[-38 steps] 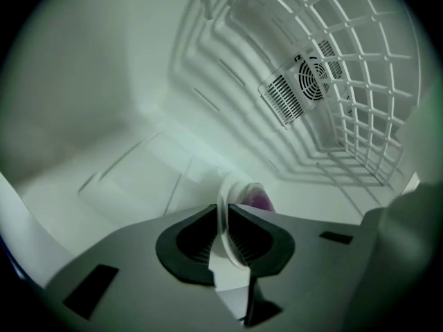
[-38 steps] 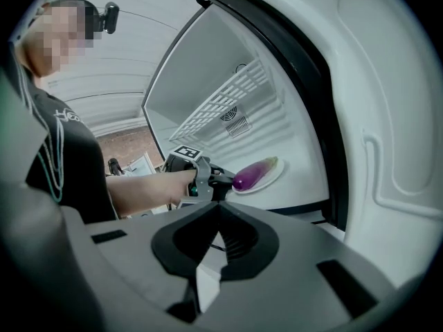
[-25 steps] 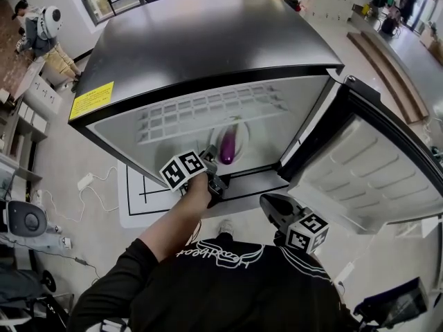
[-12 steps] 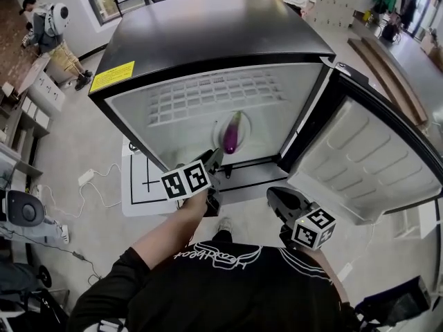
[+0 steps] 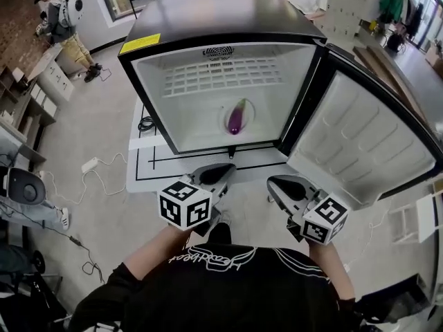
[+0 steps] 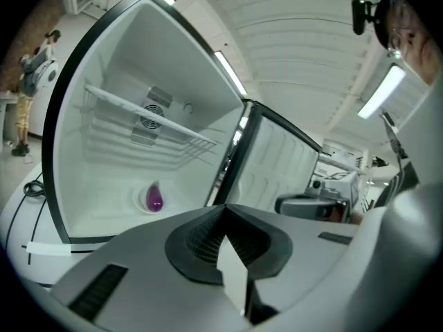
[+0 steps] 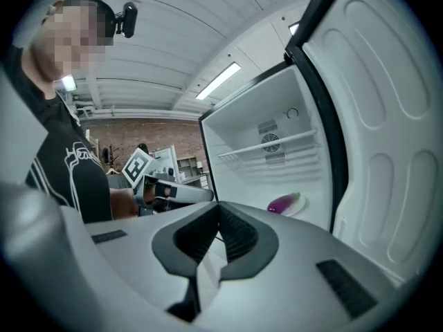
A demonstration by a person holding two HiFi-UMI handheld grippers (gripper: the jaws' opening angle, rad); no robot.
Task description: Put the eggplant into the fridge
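Observation:
The purple eggplant point(image 5: 236, 116) lies on a small white plate point(image 5: 246, 111) on the floor of the open fridge point(image 5: 221, 19). It also shows in the left gripper view, the eggplant point(image 6: 154, 199), and in the right gripper view, the eggplant point(image 7: 284, 203). My left gripper point(image 5: 220, 171) is outside the fridge, in front of its opening, shut and empty; its jaws meet at the left gripper point(image 6: 223, 209). My right gripper point(image 5: 277, 184) hangs beside it near the door, also shut with nothing in it, right gripper point(image 7: 218, 209).
The fridge door point(image 5: 360, 137) stands wide open on the right. A wire shelf point(image 5: 225, 75) spans the upper fridge. The fridge stands on a white mat with black lines point(image 5: 149, 164). Cables point(image 5: 93, 168) trail over the floor at left; people and shelving are further back.
The left gripper drew back out of the fridge opening toward me and its jaws closed empty. The right gripper rose a little. The eggplant stayed on its plate inside.

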